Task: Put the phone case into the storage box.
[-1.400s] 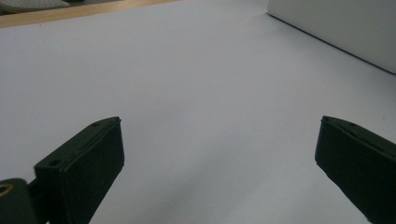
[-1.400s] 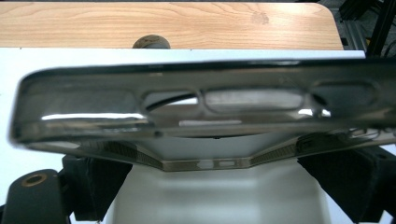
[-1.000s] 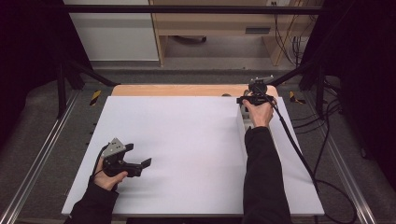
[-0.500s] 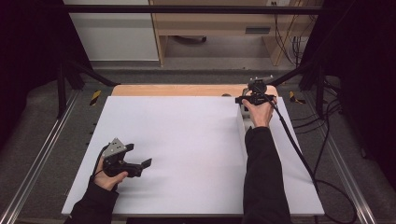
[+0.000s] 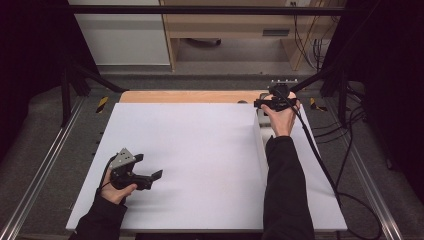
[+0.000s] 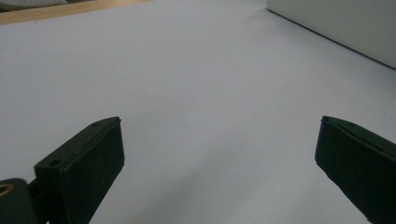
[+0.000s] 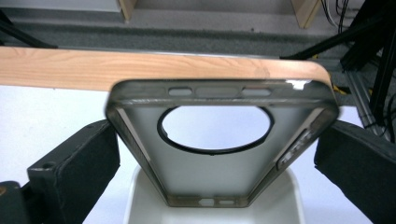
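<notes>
My right gripper (image 7: 219, 154) sits at the far right corner of the white mat (image 5: 200, 150), and its jaws flank a translucent grey phone case (image 7: 219, 140) with a big round camera cutout. The pads (image 7: 79, 158) look to be at or just off the case's two long sides; I cannot tell whether they are really clamped, so I treat the hold as unproven. The case stands tilted over a shallow white tray (image 7: 140, 196), its lower end down inside the tray and its top edge lined up with the wooden table edge (image 7: 140, 67) beyond the mat. Apart from the case I see nothing else in the tray, though much of its floor is hidden behind it. To do this well I would squeeze evenly on the side walls, not the soft corners, and keep the case level so it cannot twist out or catch the tray's rim as it moves. My left gripper (image 6: 219, 154) waits well away from the tray at the near left part of the mat, jaws spread wide with nothing between them, ready to help if needed.
</notes>
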Motion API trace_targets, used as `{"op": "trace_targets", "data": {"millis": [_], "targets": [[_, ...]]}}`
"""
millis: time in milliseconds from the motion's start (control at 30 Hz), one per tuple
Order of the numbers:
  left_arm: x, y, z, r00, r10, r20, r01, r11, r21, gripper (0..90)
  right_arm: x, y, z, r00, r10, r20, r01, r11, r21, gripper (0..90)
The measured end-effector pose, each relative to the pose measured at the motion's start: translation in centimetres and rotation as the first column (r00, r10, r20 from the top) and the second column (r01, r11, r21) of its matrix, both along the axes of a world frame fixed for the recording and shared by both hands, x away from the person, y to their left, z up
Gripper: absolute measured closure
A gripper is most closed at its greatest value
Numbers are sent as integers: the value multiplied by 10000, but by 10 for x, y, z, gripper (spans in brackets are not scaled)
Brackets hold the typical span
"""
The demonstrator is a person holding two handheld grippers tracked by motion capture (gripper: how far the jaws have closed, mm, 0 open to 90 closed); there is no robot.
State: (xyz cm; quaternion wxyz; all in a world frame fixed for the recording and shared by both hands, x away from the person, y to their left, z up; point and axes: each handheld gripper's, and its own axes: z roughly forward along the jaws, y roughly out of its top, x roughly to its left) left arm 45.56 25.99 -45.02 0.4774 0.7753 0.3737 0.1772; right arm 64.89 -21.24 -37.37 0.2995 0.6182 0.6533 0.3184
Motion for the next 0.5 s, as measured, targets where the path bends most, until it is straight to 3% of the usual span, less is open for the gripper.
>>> {"op": "trace_targets", "data": {"millis": [267,400,500], "targets": [[0,0,0,10000,-18,9,18,10000,44,6,-20,-4,20,9963,420,748,-434,9989,174,4],[0,-1,0,10000,-33,30,33,10000,83,6,-38,-1,31,9879,927,1245,-983,9944,391,4],[0,-2,-1,10000,-44,29,44,9999,128,5,-55,2,36,9747,1471,1685,-1561,9869,416,4]]}}
